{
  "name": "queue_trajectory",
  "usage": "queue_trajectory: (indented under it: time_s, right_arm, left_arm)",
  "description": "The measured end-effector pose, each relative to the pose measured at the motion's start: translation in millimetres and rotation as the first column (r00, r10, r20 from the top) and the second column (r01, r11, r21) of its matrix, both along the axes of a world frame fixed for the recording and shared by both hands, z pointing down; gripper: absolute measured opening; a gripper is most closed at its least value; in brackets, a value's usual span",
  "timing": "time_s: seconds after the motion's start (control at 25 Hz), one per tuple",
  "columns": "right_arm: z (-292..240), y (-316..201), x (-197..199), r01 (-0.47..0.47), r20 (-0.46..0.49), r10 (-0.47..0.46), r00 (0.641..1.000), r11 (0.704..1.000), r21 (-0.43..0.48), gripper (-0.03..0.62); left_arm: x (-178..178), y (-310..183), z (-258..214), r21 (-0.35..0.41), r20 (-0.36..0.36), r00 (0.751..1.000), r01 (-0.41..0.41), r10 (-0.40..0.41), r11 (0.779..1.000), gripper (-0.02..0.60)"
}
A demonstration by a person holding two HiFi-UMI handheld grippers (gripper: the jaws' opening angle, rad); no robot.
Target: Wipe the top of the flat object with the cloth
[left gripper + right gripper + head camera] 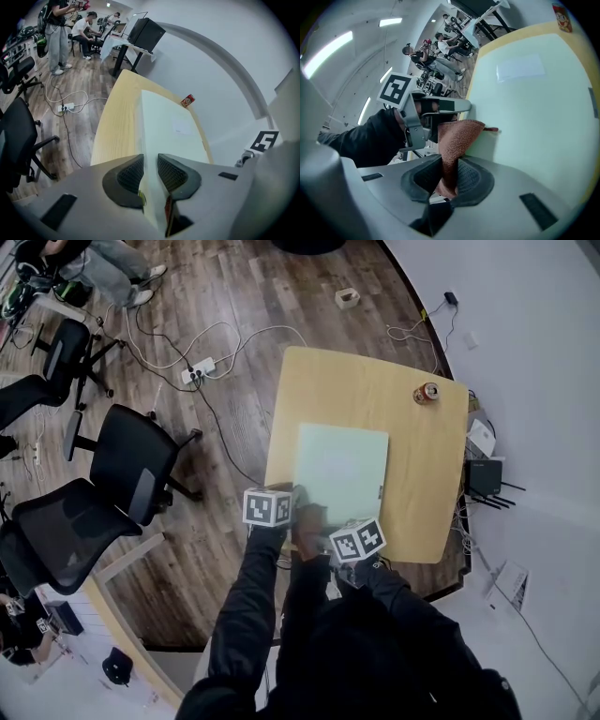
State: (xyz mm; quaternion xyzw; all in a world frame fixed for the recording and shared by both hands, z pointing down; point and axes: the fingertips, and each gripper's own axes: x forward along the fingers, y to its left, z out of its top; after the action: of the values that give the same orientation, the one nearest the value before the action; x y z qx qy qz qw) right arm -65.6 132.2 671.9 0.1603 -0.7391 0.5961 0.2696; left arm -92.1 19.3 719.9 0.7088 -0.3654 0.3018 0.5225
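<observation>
**Two grippers at the near edge of a flat object, cloth ready to wipe**

Jaws of the left gripper [150, 169] are pressed together on the near edge of the flat object [168, 122], a pale green panel that runs away between them. Jaws of the right gripper [449, 177] pinch a rust-brown cloth [457, 138]. The cloth stands up in a fold above them, just beside the panel's near left corner and close to the left gripper. Whether the cloth touches the top cannot be told.

The flat object lies on a light wooden table [422, 502], with a small pale label [520, 67] on its far half. A red can [427, 393] stands near the table's far right corner, well apart from the panel.

Wiping seems about to start. To do it well, the left gripper should probably hold the panel steady. The cloth is best laid down flat, not on its folded edge. It can then be drawn from the near edge to the far one in overlapping strokes. Light pressure should stop it slipping from the jaws.
</observation>
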Motion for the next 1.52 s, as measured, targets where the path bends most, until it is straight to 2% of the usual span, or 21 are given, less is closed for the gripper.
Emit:
queue_trajectory:
  time_s: [0.28, 0.72, 1.32, 1.52]
  right_arm:
    - [10.3, -4.1, 27.1, -0.020, -0.069, 0.020, 0.997, 1.000, 0.002, 0.076]
    - [19.9, 5.6, 88.0, -0.056, -0.164, 0.060, 0.985, 0.998, 0.024, 0.077]
    - [27.8, 15.1, 171.9, -0.090, -0.267, 0.101, 0.958, 0.995, 0.053, 0.077]
    - [15.9, 8.0, 186.1, -0.096, -0.279, 0.120, 0.953, 0.990, 0.100, 0.077]
  left_arm:
    - [-1.3, -0.5, -0.5, 0.003, -0.008, 1.000, 0.002, -0.002, 1.000, 0.110]
    - [-2.0, 0.6, -1.0, 0.011, 0.019, 1.000, -0.002, 0.002, 1.000, 0.110]
    - [-1.4, 4.2, -2.4, 0.032, 0.093, 0.995, 0.018, -0.021, 0.999, 0.110]
    - [-1.9, 3.2, -3.9, 0.050, 0.144, 0.989, 0.031, -0.038, 0.998, 0.109]
